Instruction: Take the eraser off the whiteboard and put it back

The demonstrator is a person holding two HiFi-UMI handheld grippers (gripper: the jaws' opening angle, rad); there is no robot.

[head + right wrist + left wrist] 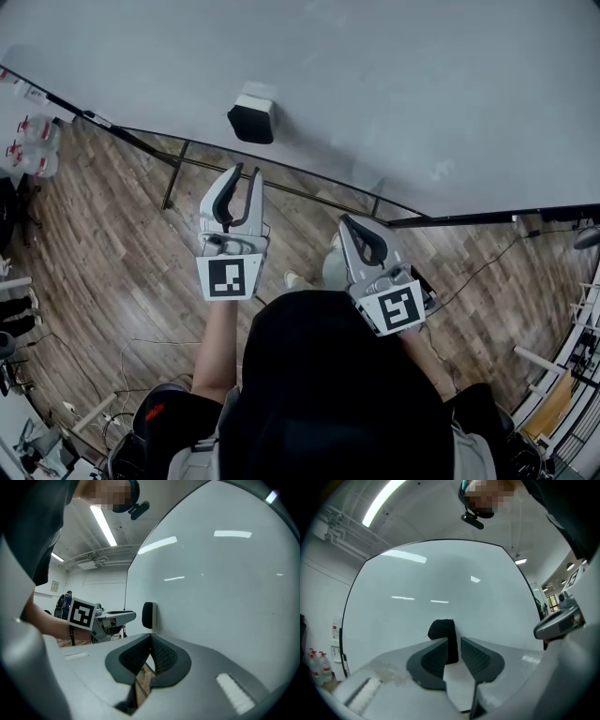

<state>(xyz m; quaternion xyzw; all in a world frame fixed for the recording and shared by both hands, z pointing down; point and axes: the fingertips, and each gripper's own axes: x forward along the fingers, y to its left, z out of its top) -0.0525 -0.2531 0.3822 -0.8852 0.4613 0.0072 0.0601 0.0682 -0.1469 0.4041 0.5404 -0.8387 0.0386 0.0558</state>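
The eraser (251,117) is a black block with a white back, stuck on the whiteboard (422,84). In the left gripper view the eraser (442,631) shows just beyond the jaws, still on the whiteboard (440,588). My left gripper (246,175) points at it from a short way off; the gripper (453,643) has a narrow gap between its pads and nothing in it. My right gripper (346,223) hangs further right with its pads touching and empty. In the right gripper view that gripper (151,639) faces the eraser (149,615), with the left gripper (124,617) beside it.
The whiteboard's dark lower frame (281,183) and stand legs cross the wooden floor (103,244). Bottles (33,145) stand at the far left. Cables (141,347) lie on the floor near the person's legs. Furniture (562,375) crowds the right edge.
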